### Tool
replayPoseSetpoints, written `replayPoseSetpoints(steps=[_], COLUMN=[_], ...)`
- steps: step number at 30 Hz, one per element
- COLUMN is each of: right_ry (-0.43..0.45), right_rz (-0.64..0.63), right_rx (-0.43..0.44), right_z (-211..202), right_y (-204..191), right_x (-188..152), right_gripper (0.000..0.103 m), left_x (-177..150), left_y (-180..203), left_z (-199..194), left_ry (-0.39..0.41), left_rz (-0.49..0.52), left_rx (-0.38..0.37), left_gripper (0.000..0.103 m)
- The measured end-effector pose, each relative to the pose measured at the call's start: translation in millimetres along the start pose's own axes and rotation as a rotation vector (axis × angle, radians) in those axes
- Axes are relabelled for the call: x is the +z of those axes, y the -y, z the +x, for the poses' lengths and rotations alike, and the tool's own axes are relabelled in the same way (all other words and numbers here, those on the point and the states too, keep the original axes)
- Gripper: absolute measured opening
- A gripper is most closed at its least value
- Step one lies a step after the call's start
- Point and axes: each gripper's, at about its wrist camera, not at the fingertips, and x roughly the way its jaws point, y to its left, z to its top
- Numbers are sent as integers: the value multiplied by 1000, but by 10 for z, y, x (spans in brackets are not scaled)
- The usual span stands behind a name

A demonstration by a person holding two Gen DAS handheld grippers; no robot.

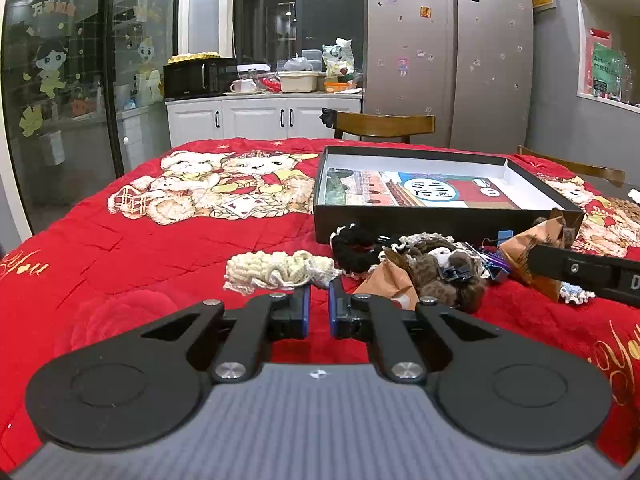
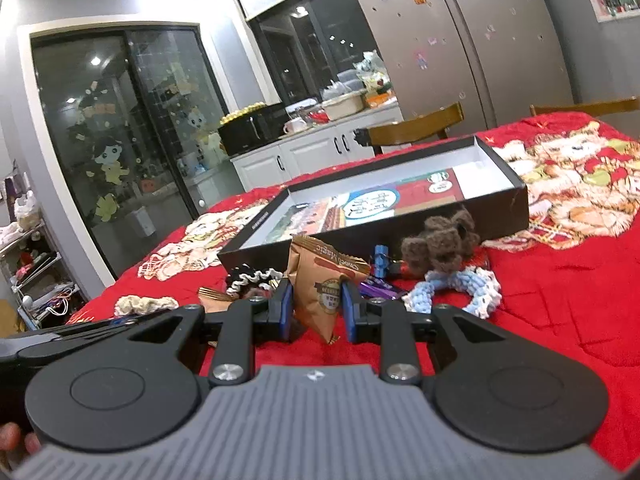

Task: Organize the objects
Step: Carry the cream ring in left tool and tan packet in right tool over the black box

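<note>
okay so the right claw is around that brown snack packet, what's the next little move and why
Probably lift the brown snack packet and carry it toward the open black box behind the pile. The right claw has its pads on both sides of the packet, which stands on the red cloth, and the box holds only a printed sheet, so there is room.

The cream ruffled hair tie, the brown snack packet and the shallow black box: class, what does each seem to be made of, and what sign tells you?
Cream ruffled hair tie: crocheted yarn, matte; looped stitches show.
Brown snack packet: probably printed plastic film or coated paper, with a crimped top edge and creases.
Shallow black box: likely cardboard, with thin stiff walls, black outside and white inside.
</note>
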Motion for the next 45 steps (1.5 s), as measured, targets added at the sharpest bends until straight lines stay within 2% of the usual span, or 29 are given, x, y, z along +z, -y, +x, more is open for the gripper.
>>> replayPoseSetpoints(steps=[6,13,20,24,28,36,42,45], right_ry=[19,46,80,91,46,-37,-88,-119], right_rz=[-6,17,65,80,126,197,262,236], right_rx=[2,-14,-71,-71,-56,-87,-101,-118], right_z=[-43,-76,-163,-155,37,635,1003,1124], right_y=[-18,3,3,-22,-15,135,356,389], right_x=[7,103,398,664,983,1331,1338,1265], right_gripper=[29,29,29,29,29,29,29,29], left_x=[12,117,286,455,778,1435,1568,1507], left_y=[-34,-121,-131,-77,-80,-98,-49,-63], left_z=[22,-42,-87,-155,-135,144,637,923], left_ry=[-5,57,92,110,63,20,-81,-155], left_rz=[-17,-70,-89,-58,-32,-102,-164,-183], left_rx=[-3,2,-57,-74,-142,-239,-307,-362], left_gripper=[11,11,11,11,11,11,11,11])
